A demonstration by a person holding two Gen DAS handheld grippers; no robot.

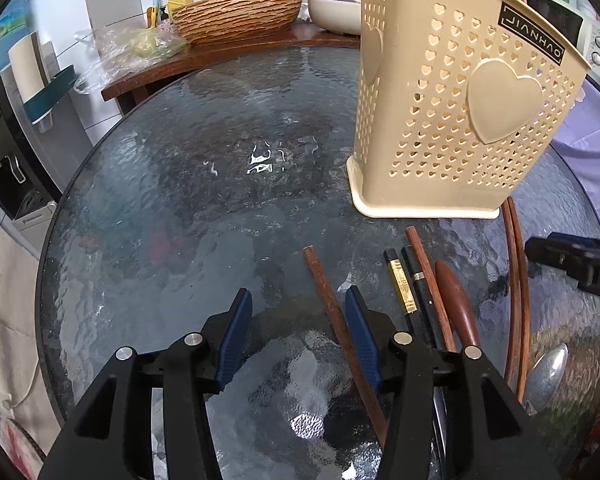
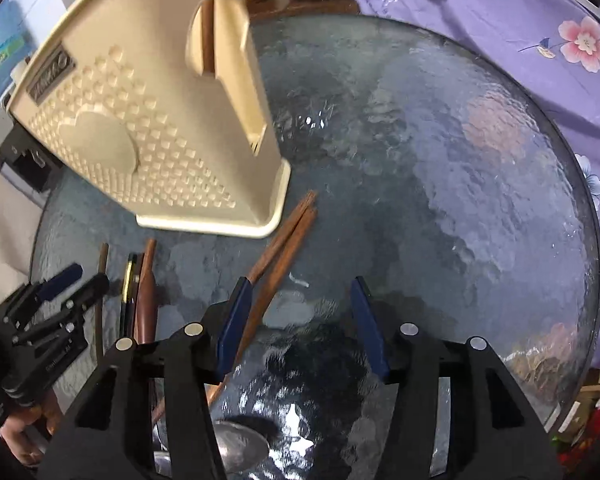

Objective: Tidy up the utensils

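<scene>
Left fingers: the left gripper (image 1: 298, 334) is seen partly open over the glass table (image 1: 180, 220), nothing pressed between the blue pads (image 1: 236, 336); a single brown chopstick (image 1: 332, 320) runs just inside the right-hand pad, and contact cannot be told.

Right fingers: the right gripper (image 2: 300, 328) stands partly open and empty; a pair of brown chopsticks (image 2: 280, 256) passes beside and under its left pad (image 2: 230, 332), ungripped.

Near utensils: a metal spoon (image 2: 240, 446) is seen low beneath the right gripper. Black chopsticks with a gold band (image 1: 404, 292), another brown stick and a wooden handle (image 1: 458, 304) lie side by side on the table, right of the left gripper.

Farther: the beige perforated holder (image 1: 452, 120) stands upright on its tray just beyond the sticks' far ends; one brown stick is visible in it through a cut-out (right wrist view).

Handling, judged: chopsticks are likely light, stiff and thin, prone to rolling and skidding on wet-looking textured glass. A pinch across the shaft near mid-length is advised, so the stick hangs balanced.

Spoon, judged: heavier and slick; the handle (mostly hidden) is probably the better hold.
</scene>
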